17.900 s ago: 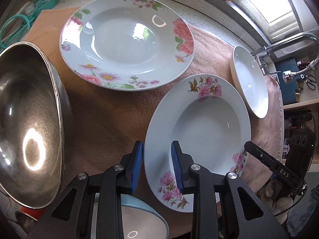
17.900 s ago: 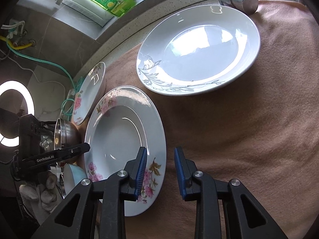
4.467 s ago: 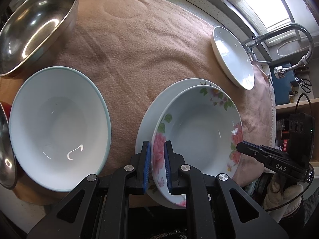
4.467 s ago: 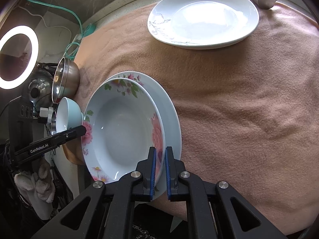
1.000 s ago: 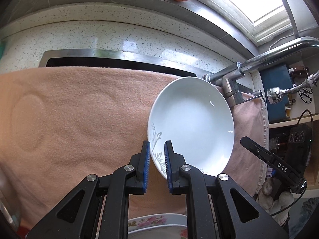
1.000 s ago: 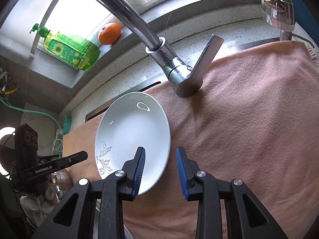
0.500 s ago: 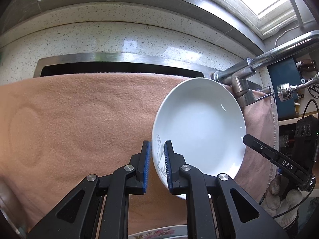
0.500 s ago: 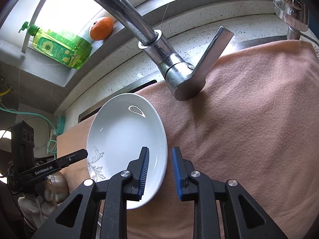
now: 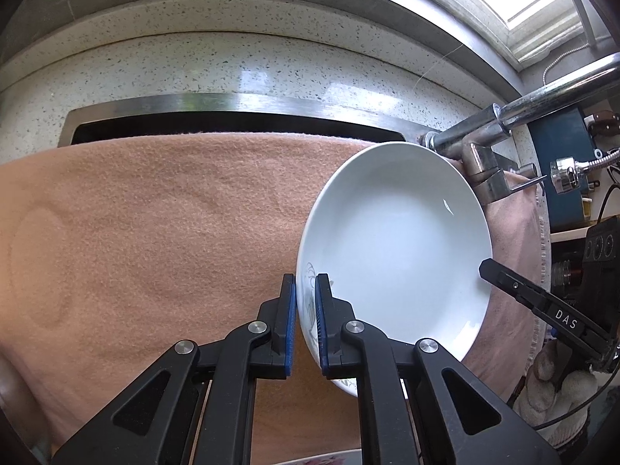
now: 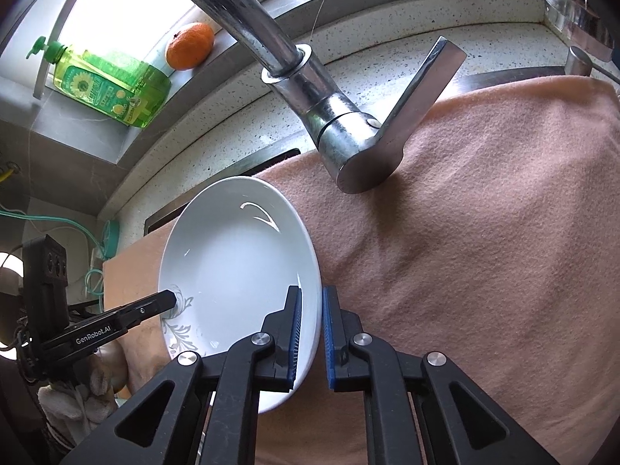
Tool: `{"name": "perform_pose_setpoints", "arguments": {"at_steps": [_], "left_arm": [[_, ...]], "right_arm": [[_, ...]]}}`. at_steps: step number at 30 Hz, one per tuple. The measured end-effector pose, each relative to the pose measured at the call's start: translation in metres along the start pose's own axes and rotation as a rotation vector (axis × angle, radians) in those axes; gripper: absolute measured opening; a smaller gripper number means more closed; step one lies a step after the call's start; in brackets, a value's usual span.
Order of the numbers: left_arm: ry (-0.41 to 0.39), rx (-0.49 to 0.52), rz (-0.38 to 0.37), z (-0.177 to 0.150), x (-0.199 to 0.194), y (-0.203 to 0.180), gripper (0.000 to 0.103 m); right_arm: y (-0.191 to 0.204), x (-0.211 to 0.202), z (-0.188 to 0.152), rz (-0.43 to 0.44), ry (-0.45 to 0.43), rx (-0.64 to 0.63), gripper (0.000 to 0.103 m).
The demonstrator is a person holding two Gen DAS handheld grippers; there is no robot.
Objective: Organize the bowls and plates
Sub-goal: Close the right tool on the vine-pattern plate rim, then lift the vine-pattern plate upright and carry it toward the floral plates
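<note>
Pinching opposite rims of white plate [image 9: 395, 240]: left hand-held gripper [image 9: 306, 321], right hand-held gripper [image 10: 309, 333]; faucet [image 10: 341, 131] near far edge.

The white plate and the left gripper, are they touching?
Touching. In the left wrist view, the left gripper has both blue pads pressed on the white plate rim, no gap.

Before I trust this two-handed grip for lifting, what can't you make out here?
- White plate underside and whether it touches the towel: hidden by the plate, both views.
- Floral plate: cut off by left view's bottom edge.
- Right tool grip firmness: can't tell.
</note>
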State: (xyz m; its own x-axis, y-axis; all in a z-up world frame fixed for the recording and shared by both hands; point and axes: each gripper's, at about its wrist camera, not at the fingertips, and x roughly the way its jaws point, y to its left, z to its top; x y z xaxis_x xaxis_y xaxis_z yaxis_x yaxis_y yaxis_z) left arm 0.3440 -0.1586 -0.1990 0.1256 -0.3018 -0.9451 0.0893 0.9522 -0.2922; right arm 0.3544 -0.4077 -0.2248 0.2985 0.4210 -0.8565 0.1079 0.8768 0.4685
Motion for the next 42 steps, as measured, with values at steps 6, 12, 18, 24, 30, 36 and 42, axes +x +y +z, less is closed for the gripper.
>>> {"name": "perform_pose_setpoints", "arguments": {"at_steps": [6, 12, 18, 24, 30, 36, 42], "left_arm": [[-0.006, 0.019, 0.022, 0.000, 0.000, -0.003, 0.007], [-0.016, 0.032, 0.040, -0.002, -0.002, -0.006, 0.007], [-0.016, 0.035, 0.043, -0.004, -0.004, -0.008, 0.007], [-0.019, 0.039, 0.040, -0.012, -0.010, -0.008, 0.007], [-0.033, 0.029, 0.032, -0.023, -0.018, -0.008, 0.007], [-0.054, 0.024, 0.020, -0.031, -0.031, -0.010, 0.007], [-0.078, 0.017, 0.010, -0.041, -0.045, -0.010, 0.007]], "right_arm": [[0.001, 0.003, 0.001, -0.020, 0.001, -0.013, 0.005], [0.004, 0.005, 0.002, -0.034, 0.002, -0.026, 0.004], [0.008, 0.005, -0.002, -0.049, 0.002, -0.037, 0.004], [0.011, 0.000, -0.007, -0.045, 0.012, -0.048, 0.004], [0.014, -0.011, -0.013, -0.041, 0.010, -0.068, 0.004], [0.021, -0.025, -0.018, -0.041, -0.001, -0.092, 0.004], [0.027, -0.037, -0.024, -0.033, -0.007, -0.111, 0.004]]}}
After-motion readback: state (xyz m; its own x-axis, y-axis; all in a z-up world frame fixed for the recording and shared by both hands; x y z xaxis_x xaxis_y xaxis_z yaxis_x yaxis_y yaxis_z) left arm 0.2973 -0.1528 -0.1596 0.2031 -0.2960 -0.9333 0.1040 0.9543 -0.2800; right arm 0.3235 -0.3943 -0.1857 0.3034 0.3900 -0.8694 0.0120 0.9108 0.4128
